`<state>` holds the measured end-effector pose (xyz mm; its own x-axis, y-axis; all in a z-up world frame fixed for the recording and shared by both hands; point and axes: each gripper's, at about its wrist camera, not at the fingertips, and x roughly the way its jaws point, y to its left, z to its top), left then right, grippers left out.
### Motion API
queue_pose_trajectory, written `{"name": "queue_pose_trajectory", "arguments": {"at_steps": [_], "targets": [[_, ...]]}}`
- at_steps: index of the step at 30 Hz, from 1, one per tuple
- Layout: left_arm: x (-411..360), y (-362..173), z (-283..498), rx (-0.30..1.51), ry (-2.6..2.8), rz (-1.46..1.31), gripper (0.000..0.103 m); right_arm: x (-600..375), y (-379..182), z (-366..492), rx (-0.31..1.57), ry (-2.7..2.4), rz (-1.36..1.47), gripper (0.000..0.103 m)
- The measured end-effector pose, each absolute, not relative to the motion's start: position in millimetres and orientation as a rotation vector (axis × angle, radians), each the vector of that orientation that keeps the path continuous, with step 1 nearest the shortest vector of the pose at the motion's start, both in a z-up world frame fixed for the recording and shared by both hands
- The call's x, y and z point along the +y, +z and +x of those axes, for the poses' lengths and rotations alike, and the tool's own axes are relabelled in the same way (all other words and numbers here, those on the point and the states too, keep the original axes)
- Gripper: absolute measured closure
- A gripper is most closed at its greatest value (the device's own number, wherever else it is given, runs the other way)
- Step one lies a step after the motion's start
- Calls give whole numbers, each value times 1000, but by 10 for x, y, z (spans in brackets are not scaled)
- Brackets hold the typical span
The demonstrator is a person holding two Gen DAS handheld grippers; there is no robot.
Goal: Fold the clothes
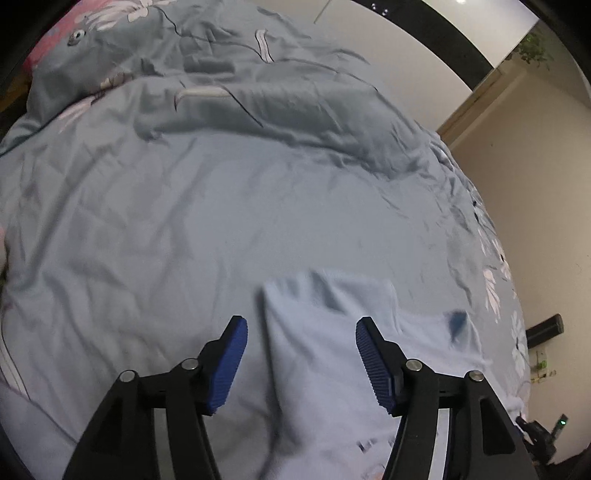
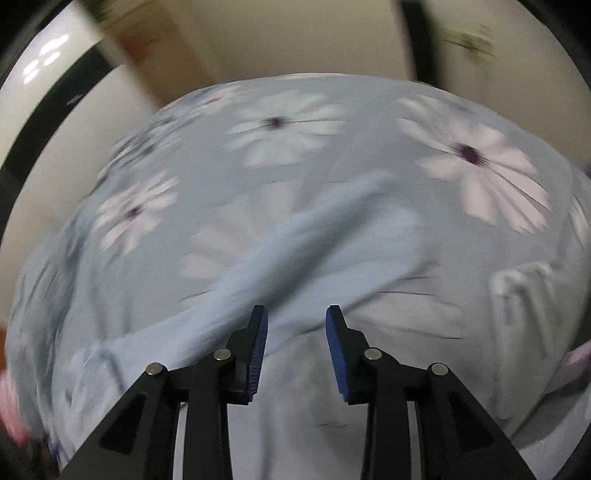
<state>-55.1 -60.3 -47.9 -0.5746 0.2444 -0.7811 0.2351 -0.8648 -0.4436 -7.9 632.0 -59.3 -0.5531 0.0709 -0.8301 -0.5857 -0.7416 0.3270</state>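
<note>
A pale blue garment (image 1: 332, 369) lies on the blue-grey bed sheet (image 1: 184, 229), at the lower middle of the left wrist view. My left gripper (image 1: 301, 328) is open just above it, one blue pad on each side of its left part, holding nothing. In the blurred right wrist view a pale blue sleeve or fold of the garment (image 2: 295, 251) runs diagonally across the flowered sheet (image 2: 480, 166). My right gripper (image 2: 296, 317) is open over the garment's near end, with nothing between its pads.
A rumpled grey-blue duvet (image 1: 258, 99) with a flower print lies across the far side of the bed. A pink pillow (image 1: 55, 33) is at the far left corner. The bed's right edge (image 1: 509, 295) drops off toward a beige wall and floor.
</note>
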Motion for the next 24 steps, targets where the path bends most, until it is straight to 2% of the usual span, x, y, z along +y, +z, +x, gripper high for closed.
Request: {"name": "queue_pose_trajectory", "arguments": {"at_steps": [3,9,12,14,18,24], "targets": [[-469,-522,-462,-837,2603,-1489,38,6501,-748,-106,936,2223,-1175,69],[-272,-556,-354,-808,2557,-1553,38,6614,-883,-174,1005,2149,-1139,70],[-239,-517,-317,-808,2551,-1551,38,6624,-858,-174,1039,2169,-1109,101],[-240,-474,-297,-814,2548,-1540,38,6588,-738,-149,1041,2207,-1055,102],[-290,-373,-246,-819,2553,-1501,38,6377,-175,-127,922,2378,-942,102],[-434,-345,-94,-893,2537,-1472,38,5469,742,-363,524,2747,-884,102]]}}
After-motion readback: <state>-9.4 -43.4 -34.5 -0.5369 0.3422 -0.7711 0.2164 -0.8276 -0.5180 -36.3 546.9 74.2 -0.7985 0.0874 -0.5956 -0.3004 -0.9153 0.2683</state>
